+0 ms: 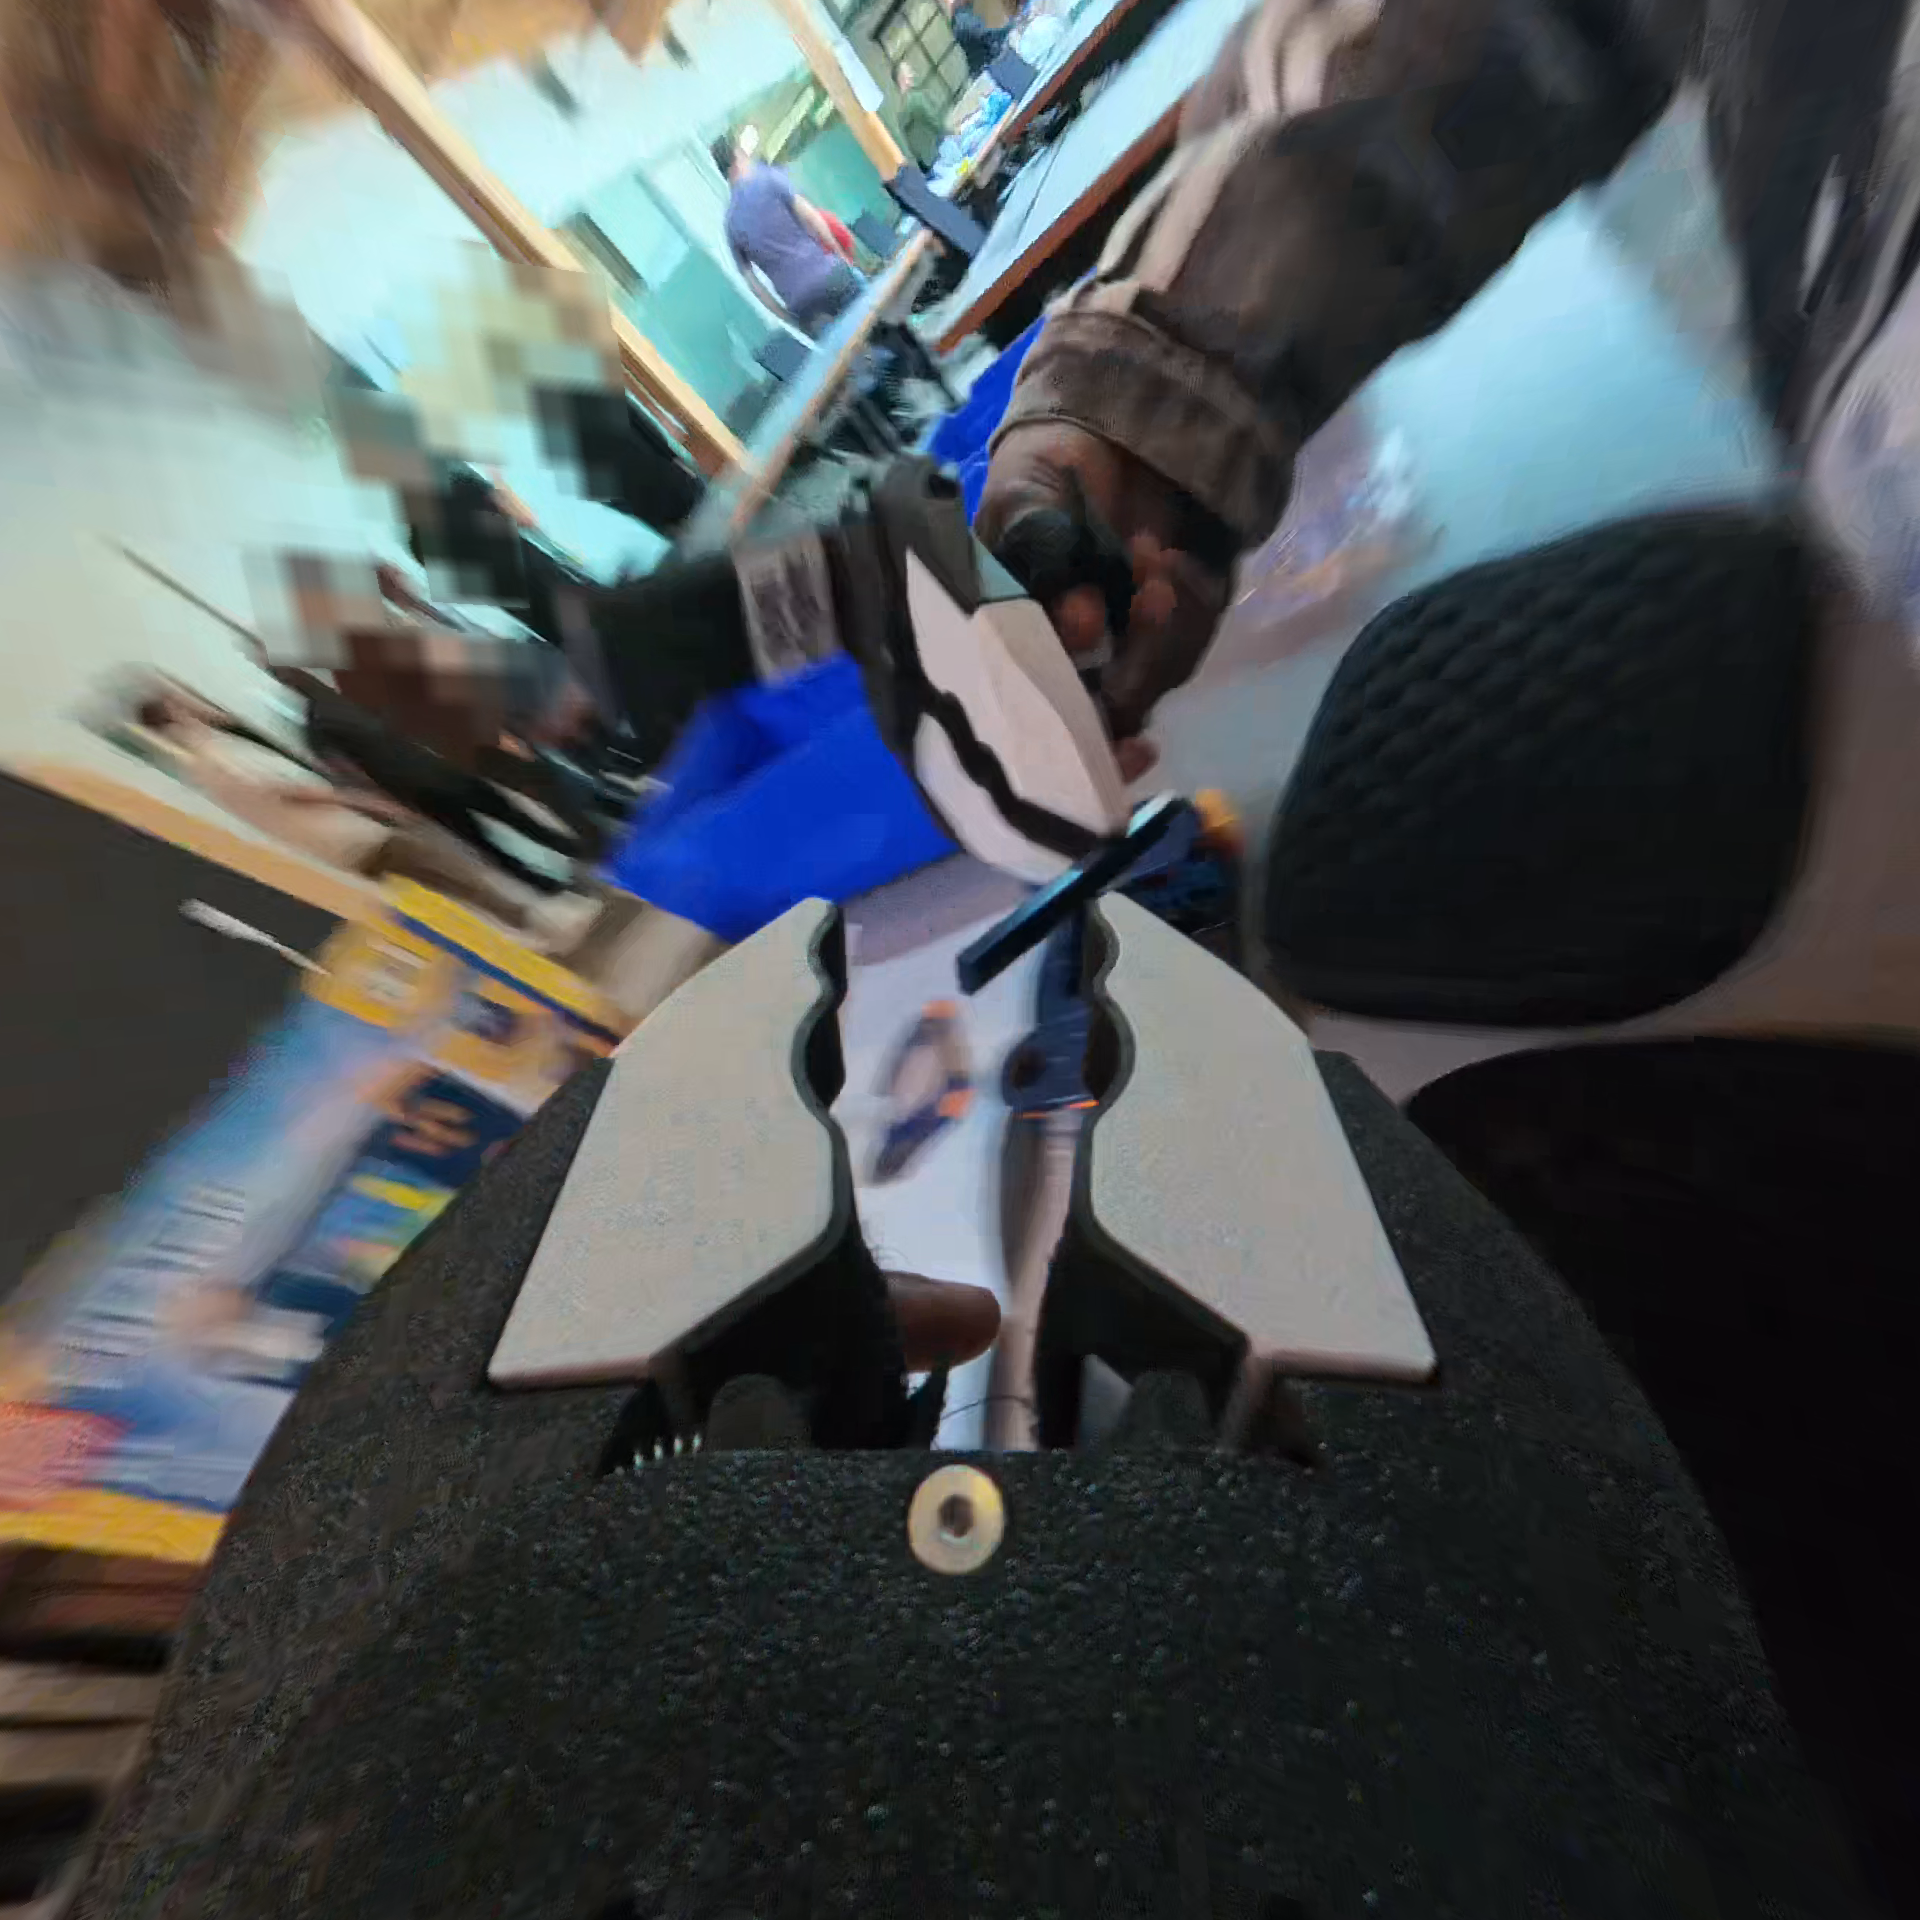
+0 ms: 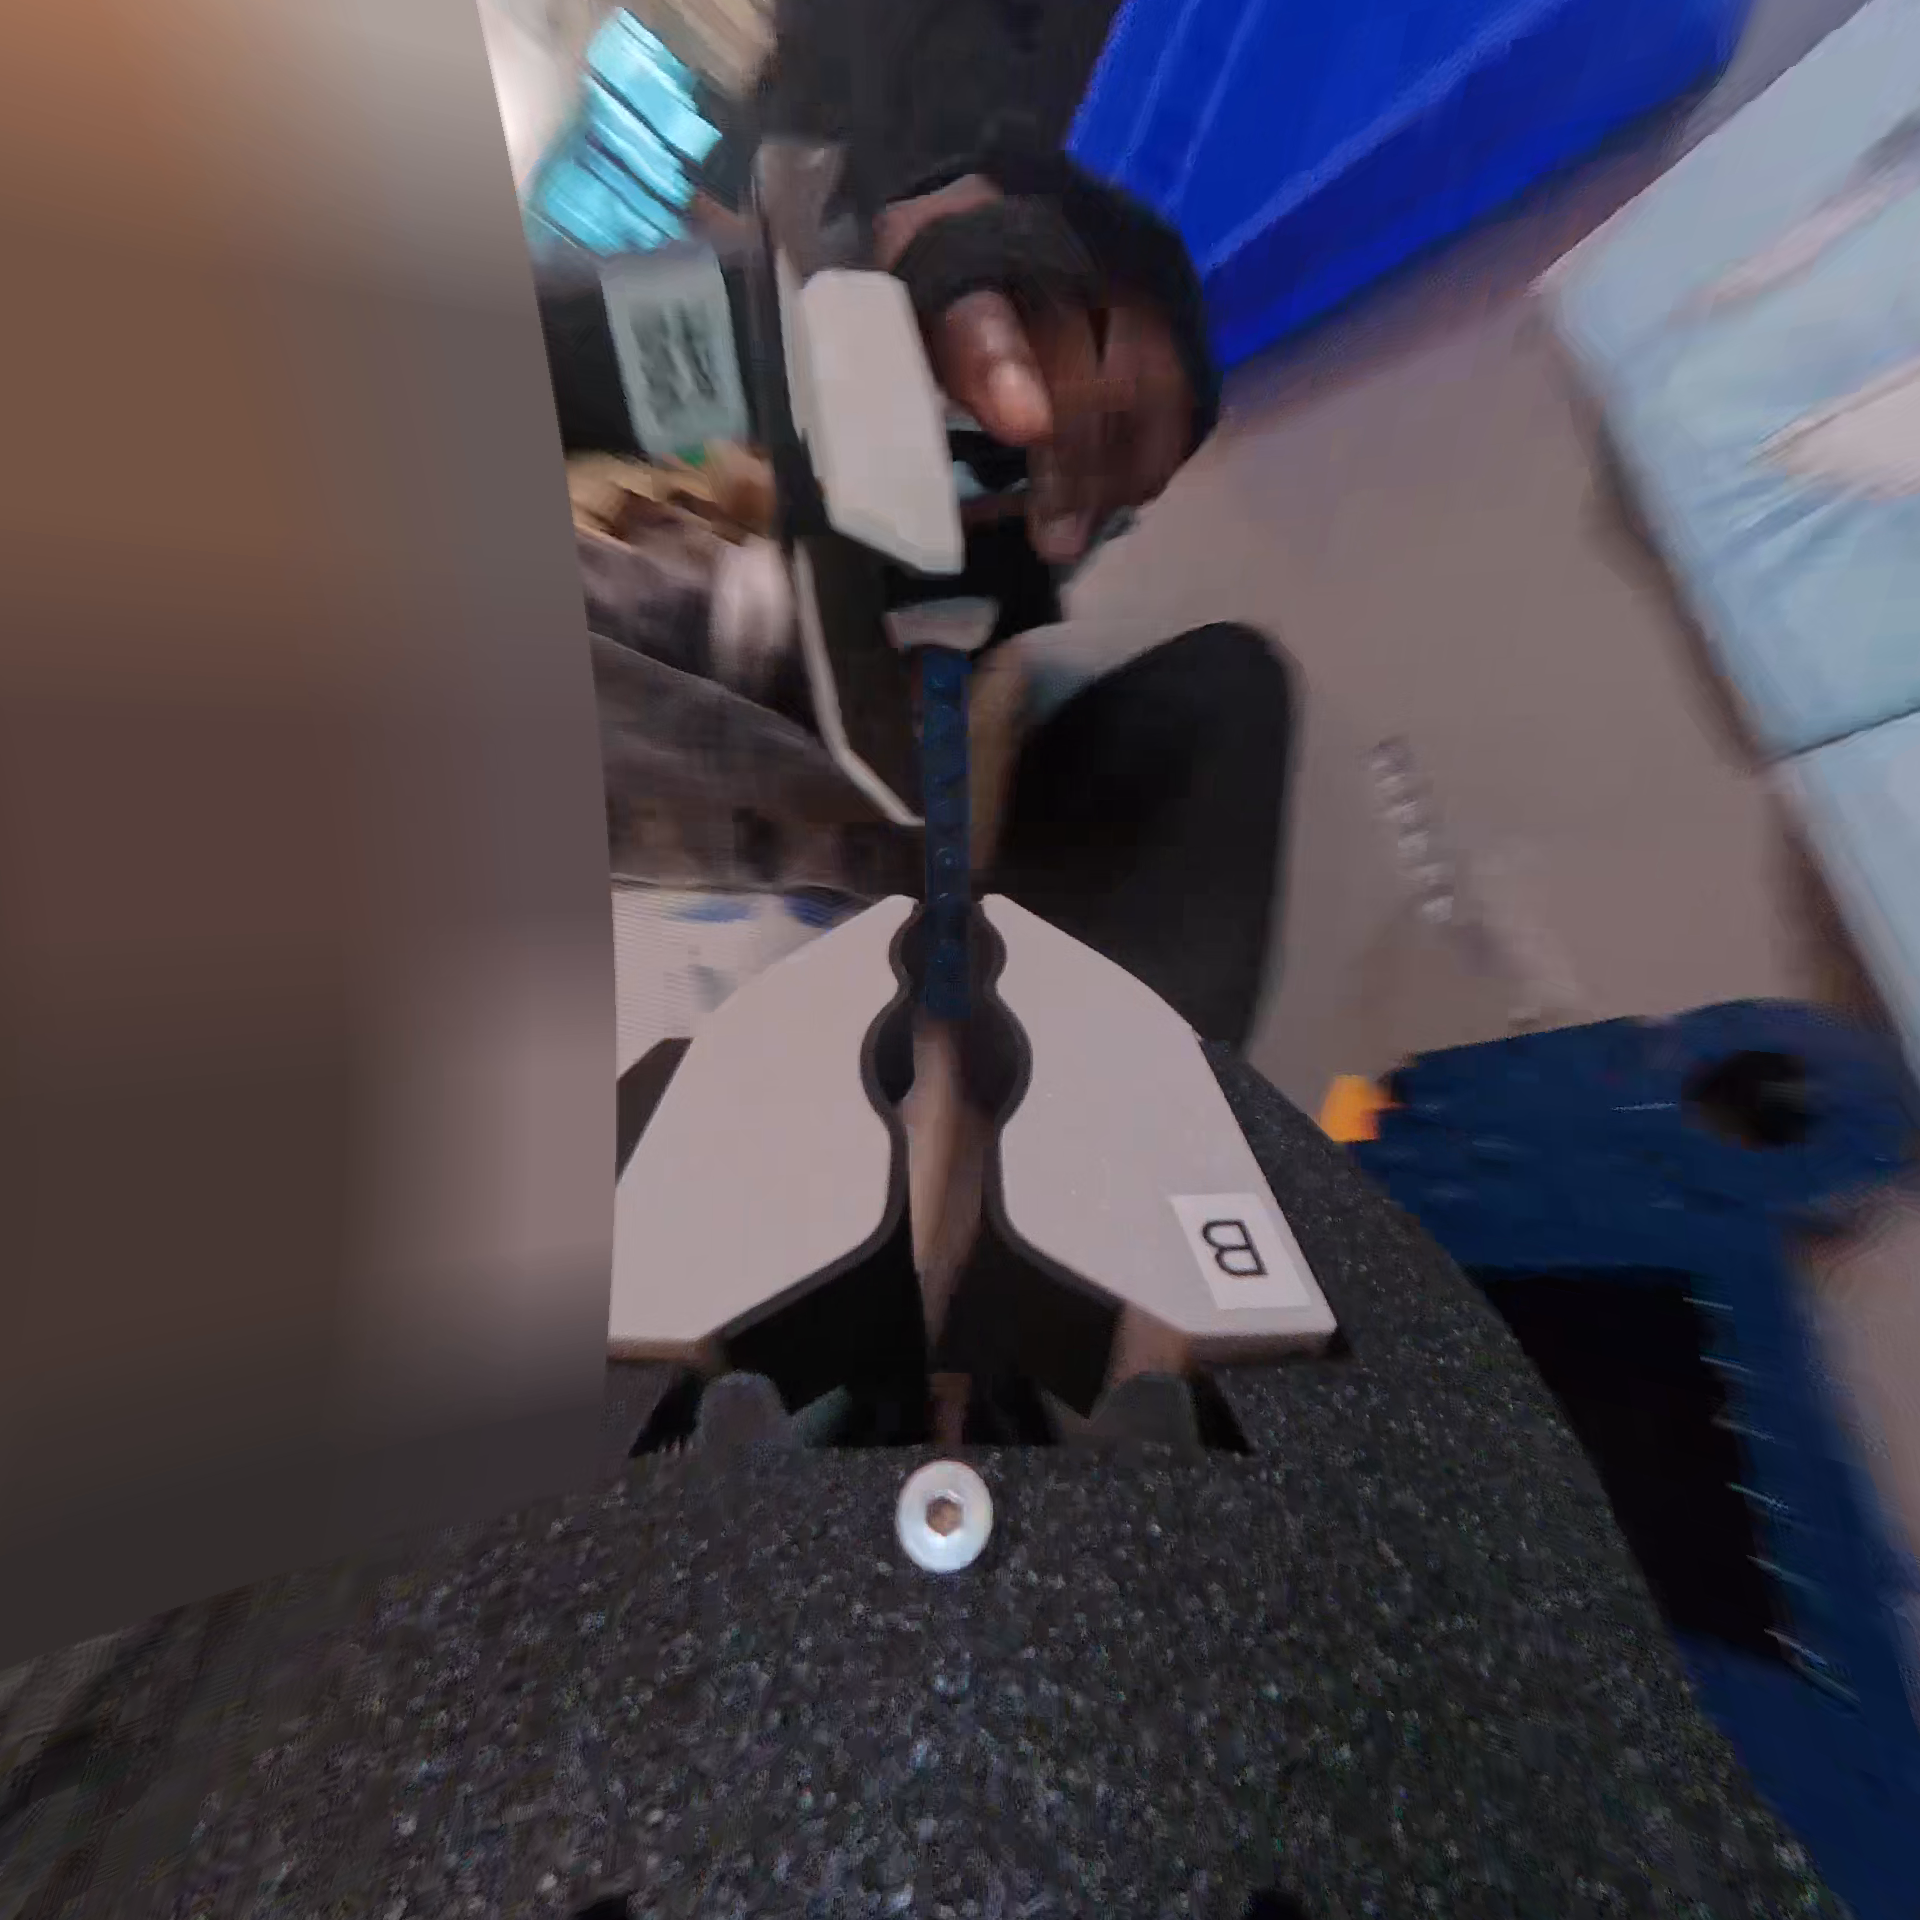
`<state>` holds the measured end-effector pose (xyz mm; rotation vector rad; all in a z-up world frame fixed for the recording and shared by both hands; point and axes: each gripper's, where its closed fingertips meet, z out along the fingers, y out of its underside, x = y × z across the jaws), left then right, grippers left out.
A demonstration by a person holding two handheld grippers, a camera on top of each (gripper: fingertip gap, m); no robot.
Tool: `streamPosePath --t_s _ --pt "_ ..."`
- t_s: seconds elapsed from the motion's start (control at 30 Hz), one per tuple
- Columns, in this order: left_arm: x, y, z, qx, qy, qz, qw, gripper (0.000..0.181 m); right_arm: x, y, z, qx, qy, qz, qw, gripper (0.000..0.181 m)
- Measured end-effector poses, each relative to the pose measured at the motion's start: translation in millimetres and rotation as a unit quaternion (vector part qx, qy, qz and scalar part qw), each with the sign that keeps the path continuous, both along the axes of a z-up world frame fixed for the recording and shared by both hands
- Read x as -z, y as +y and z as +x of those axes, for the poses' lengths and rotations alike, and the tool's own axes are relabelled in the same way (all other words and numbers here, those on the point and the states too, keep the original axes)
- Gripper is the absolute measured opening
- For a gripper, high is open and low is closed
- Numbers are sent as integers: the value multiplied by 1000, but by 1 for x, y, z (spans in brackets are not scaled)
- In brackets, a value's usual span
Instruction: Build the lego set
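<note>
Two tongs meet at centre frame. We see the right tongs (image 2: 948, 914) clamped on a dark blue lego beam (image 2: 945, 790); the left tongs (image 1: 966, 935) stand parted, the beam's far end at their tips. Blurred lego parts (image 1: 920, 1081) lie on the counter (image 1: 935, 1226) below.

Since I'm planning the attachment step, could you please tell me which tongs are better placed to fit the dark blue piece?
Right, probably: the right tongs are shut on the dark blue piece, while the left tongs are open and empty.
</note>
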<state>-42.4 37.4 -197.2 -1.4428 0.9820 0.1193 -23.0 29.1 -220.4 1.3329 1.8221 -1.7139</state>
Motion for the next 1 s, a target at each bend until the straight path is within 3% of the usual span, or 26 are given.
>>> streamPosePath --t_s 0.03,0.13,0.23,0.33,0.47,0.63,0.73,0.83,0.87,0.93,1.0 --pt "2 -3 1 17 -79 -64 995 47 2 6 -3 9 42 72 996 7" --pt "0 -6 -5 38 -237 -177 955 41 -5 21 -13 30 145 251 957 7" --pt "-1 2 -7 21 -277 -188 942 31 -9 21 -17 18 213 384 898 7" --pt "0 5 -3 23 -282 -189 940 9 -9 20 -19 15 231 431 872 7" --pt "6 4 0 27 -269 -190 944 8 -3 19 -16 7 228 436 871 7" --pt "3 2 -1 47 -311 -188 930 7 -7 15 -17 -1 265 450 853 13" --pt "0 1 -1 55 -325 -183 926 8 -6 15 -20 -3 271 458 847 7" --pt "3 2 -4 49 -324 -181 927 8 -5 16 -21 -4 261 447 855 7" --pt "6 1 -7 44 -320 -181 929 12 -4 19 -21 -6 254 446 858 7" --pt "29 5 -24 -11 -288 -197 937 45 -1 32 -24 8 243 450 859 7" --pt "64 5 -41 -68 -241 -230 940 51 2 42 -27 25 228 433 872 7"
